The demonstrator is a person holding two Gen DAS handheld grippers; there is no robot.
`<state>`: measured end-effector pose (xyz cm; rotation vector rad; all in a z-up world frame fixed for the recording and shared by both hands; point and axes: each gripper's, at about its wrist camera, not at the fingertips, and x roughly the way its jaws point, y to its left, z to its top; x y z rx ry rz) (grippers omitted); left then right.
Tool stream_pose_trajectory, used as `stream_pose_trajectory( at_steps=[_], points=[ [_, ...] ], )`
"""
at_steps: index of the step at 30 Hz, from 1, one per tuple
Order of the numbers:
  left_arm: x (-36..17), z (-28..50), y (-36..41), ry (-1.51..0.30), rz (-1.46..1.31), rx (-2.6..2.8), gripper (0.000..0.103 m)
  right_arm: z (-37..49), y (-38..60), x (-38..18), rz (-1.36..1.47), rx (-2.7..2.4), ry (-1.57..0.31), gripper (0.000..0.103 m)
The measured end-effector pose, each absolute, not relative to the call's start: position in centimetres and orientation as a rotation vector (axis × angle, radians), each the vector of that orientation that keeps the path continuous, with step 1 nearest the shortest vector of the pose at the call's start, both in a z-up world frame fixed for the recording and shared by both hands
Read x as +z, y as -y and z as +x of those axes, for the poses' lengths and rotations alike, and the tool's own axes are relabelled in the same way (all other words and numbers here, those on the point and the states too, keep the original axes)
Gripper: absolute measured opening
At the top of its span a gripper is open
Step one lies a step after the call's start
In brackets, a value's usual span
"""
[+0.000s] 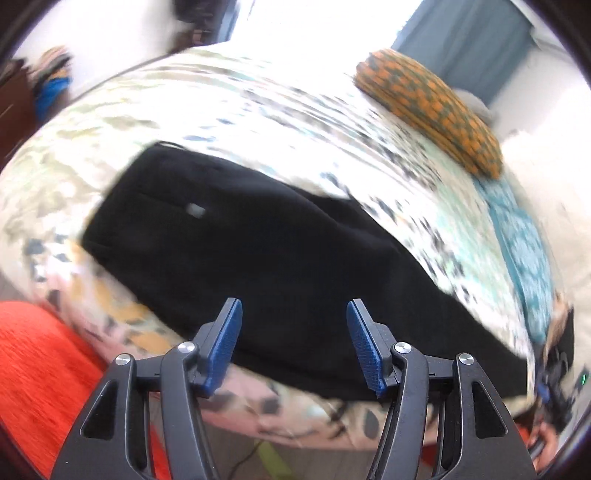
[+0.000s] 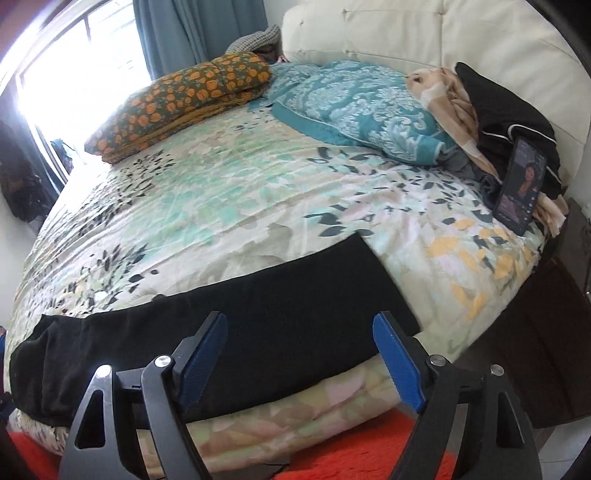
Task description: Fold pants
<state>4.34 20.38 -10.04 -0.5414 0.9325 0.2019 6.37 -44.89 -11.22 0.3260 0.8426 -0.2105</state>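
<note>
Black pants (image 2: 229, 325) lie apparently ahead of both open jaws.

place: home bedroom | bed (image 2: 221, 206) with leaf-print quilt | cream padded headboard (image 2: 406, 33) | teal patterned pillow (image 2: 362, 110) | folded orange-dotted blanket (image 2: 177, 107) near window (image 2: 81, 62) | blue-grey curtain (image 2: 177, 33) | phone (image 2: 521, 184) propped on heaped clothes (image 2: 506, 110) | red rug (image 2: 362, 454) on floor
</note>
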Motion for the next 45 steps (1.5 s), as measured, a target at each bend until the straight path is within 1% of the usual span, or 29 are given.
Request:
stream_pose_trajectory(
  at_steps=[2,5,9,13,14,15,16,17,18,20,26,28,32,34,38,43,44,45],
  points=[
    [-9.9,4.2,-26.5,-0.889,-0.652,0.329,0.062,7.0,41.6,-12.5,0.350,-0.130,-0.835,0.081],
    [-11.2,4.8,-32.6,-0.986,-0.685,0.440,0.064,7.6,37.5,-15.1,0.322,-0.062,-0.859,0.081],
    [-14.6,5.5,-35.5,-1.155,-0.661,0.469,0.064,8.2,34.0,-16.8,0.229,0.014,-0.930,0.081],
    [-17.1,5.9,-36.2,-1.195,-0.690,0.483,0.064,8.2,33.1,-16.5,0.191,0.044,-0.908,0.081],
    [-17.4,6.0,-36.3,-1.188,-0.706,0.473,0.062,8.2,33.1,-16.6,0.187,0.044,-0.912,0.081],
    [-17.5,6.0,-36.2,-1.175,-0.718,0.465,0.053,8.2,33.0,-16.7,0.185,0.044,-0.915,0.081],
    [-17.4,6.1,-35.9,-1.157,-0.726,0.452,0.038,8.3,33.0,-16.6,0.183,0.044,-0.918,0.081],
    [-17.2,6.3,-35.7,-1.164,-0.709,0.466,0.016,8.3,32.9,-16.7,0.182,0.043,-0.918,0.081],
    [-16.9,6.3,-35.5,-1.162,-0.683,0.485,0.012,8.3,32.9,-16.7,0.178,0.040,-0.917,0.081],
    [-16.2,6.4,-35.2,-1.144,-0.661,0.481,0.010,8.2,32.9,-16.7,0.171,0.038,-0.914,0.081],
    [-12.3,7.4,-35.0,-1.019,-0.572,0.487,0.009,7.8,33.2,-16.7,0.160,0.032,-0.907,0.081],
    [-12.8,8.3,-35.4,-1.028,-0.563,0.510,0.009,7.8,33.2,-16.8,0.158,0.034,-0.911,0.081],
    [-15.7,8.9,-35.9,-1.081,-0.540,0.557,0.009,7.8,33.0,-16.8,0.147,0.041,-0.908,0.081],
    [-15.7,8.3,-35.7,-1.073,-0.545,0.566,0.009,7.7,32.9,-16.8,0.138,0.046,-0.909,0.081],
    [-13.9,6.3,-35.4,-1.033,-0.555,0.564,0.009,7.6,31.7,-17.0,0.085,0.087,-0.920,0.081],
    [-15.6,6.5,-35.0,-1.110,-0.506,0.573,0.010,8.0,29.8,-17.7,0.014,0.135,-0.939,0.081],
    [-15.5,6.5,-35.0,-1.106,-0.503,0.569,0.011,8.0,29.4,-17.8,0.007,0.148,-0.939,0.081],
    [-15.2,6.5,-34.9,-1.100,-0.502,0.565,0.017,7.9,29.0,-17.6,0.003,0.168,-0.935,0.081]
  ],
)
